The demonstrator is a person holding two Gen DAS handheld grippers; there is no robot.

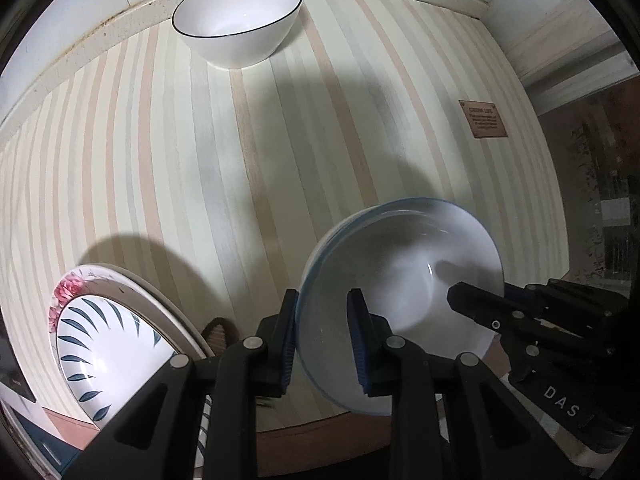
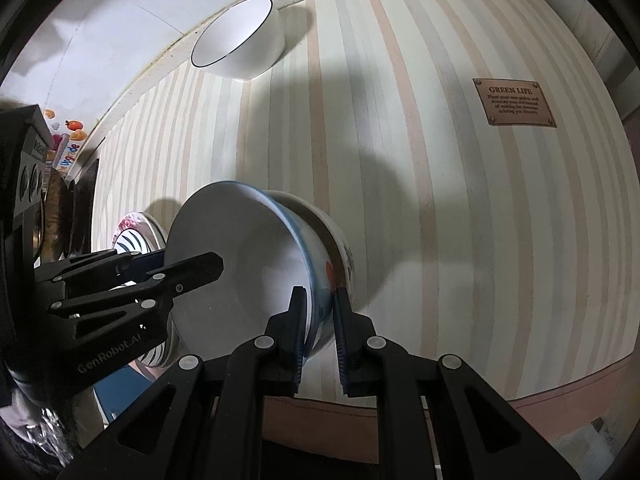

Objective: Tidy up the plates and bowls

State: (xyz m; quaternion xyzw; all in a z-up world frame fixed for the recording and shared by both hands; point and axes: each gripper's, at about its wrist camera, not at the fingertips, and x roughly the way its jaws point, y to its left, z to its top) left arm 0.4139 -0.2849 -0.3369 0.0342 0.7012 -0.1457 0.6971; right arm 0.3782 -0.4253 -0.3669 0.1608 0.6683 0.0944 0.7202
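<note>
A blue-rimmed white bowl point(image 1: 404, 280) sits nested in a second bowl with a painted outside point(image 2: 344, 252) near the table's front edge. My left gripper point(image 1: 322, 316) straddles its left rim, one finger outside and one inside. My right gripper point(image 2: 320, 312) straddles its right rim and also shows in the left wrist view point(image 1: 476, 304). Both pairs of jaws stand close on the rim. A white bowl with a thin black rim point(image 1: 238, 20) stands at the back of the table. A leaf-pattern plate point(image 1: 104, 348) lies on a floral plate point(image 1: 72, 288) at the front left.
The striped tablecloth point(image 1: 240, 152) carries a brown leather label point(image 2: 514, 102) at the right. A wall runs along the back. Dark objects and colourful stickers point(image 2: 64, 136) are at the far left. The table's front edge lies just under the grippers.
</note>
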